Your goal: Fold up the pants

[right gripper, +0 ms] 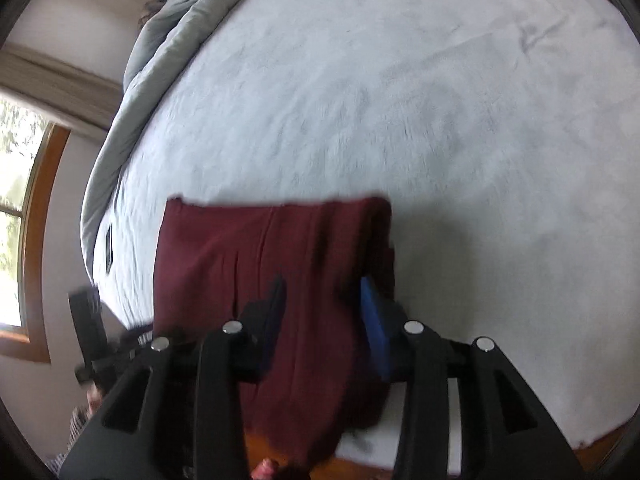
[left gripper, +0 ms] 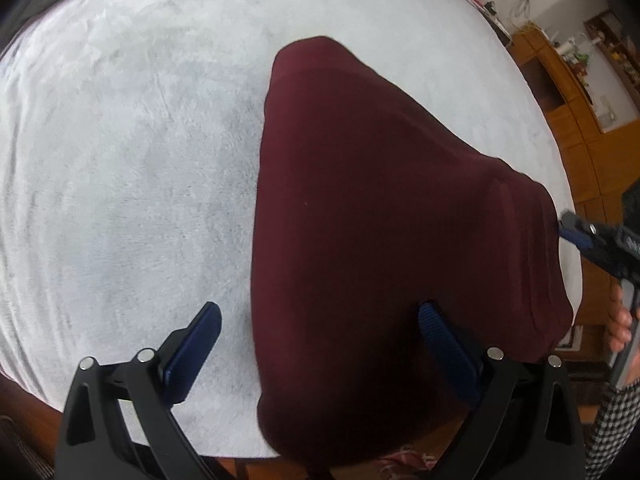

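Bedroom, pale fleece-covered bed (left gripper: 120, 160): your maroon pants (left gripper: 360, 220) lie already folded into a layered stack near its edge. Left gripper (left gripper: 320, 344) hovers with fingers spread, nothing pinched. Right gripper (right gripper: 324, 312) straddles the stack's side, fingers parted, not pressing. Only tidying seems left.

Pale fleecy bed cover (right gripper: 440, 100), wood-framed window (right gripper: 36, 240), wooden shelving (left gripper: 560, 92).
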A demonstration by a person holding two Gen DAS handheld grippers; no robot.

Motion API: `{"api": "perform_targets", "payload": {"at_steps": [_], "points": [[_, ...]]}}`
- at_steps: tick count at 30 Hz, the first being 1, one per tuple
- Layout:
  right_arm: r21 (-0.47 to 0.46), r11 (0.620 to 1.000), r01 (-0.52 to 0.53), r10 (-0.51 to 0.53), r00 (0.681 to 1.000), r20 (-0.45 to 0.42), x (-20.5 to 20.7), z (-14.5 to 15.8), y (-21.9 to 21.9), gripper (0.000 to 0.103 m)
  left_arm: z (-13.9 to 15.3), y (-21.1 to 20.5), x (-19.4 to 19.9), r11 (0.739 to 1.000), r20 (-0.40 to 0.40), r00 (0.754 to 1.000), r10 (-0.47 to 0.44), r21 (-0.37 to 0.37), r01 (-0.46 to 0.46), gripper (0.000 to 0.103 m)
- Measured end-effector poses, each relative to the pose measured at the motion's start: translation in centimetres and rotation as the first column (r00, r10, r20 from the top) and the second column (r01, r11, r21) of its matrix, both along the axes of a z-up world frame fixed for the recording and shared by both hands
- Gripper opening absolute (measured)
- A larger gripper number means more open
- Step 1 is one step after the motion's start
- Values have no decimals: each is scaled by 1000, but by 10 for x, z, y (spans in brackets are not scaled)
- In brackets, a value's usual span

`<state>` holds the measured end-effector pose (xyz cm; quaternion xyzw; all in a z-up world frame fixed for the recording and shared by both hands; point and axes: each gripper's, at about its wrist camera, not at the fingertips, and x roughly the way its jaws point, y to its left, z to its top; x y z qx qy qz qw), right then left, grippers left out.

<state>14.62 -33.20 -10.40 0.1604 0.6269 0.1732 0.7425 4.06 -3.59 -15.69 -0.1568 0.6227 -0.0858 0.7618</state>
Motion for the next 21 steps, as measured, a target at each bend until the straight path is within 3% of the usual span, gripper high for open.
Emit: {"api": "perform_targets", "payload": {"at_steps": [2, 4, 9, 11, 14, 21], "points": [[-9, 1000, -27, 27, 1000, -12, -23, 6, -3, 46, 5, -2, -7, 1000, -1, 1000, -19, -9, 19, 99], [-4, 999, -32, 32, 999, -27, -48, 6, -5, 53, 6, -1, -14, 999, -5, 1000, -27, -29, 27, 99], [62, 998, -13, 18, 996, -85, -87, -7, -4, 54, 0, 1, -25, 998, -21, 1000, -7, -64, 5, 99], [102, 995, 2, 9, 994, -110, -90, -16, 2, 48, -4, 4, -27, 996, -33, 999, 13, -90, -16, 99], [123, 992, 8, 5, 995, -104, -91, -20, 9, 27, -9, 11, -26, 993, -50, 998, 29, -111, -34, 99], [75, 997, -20, 22, 999, -30, -91, 16, 4, 21, 4, 16, -28, 995, -12, 1000, 29, -97, -30, 99]]}}
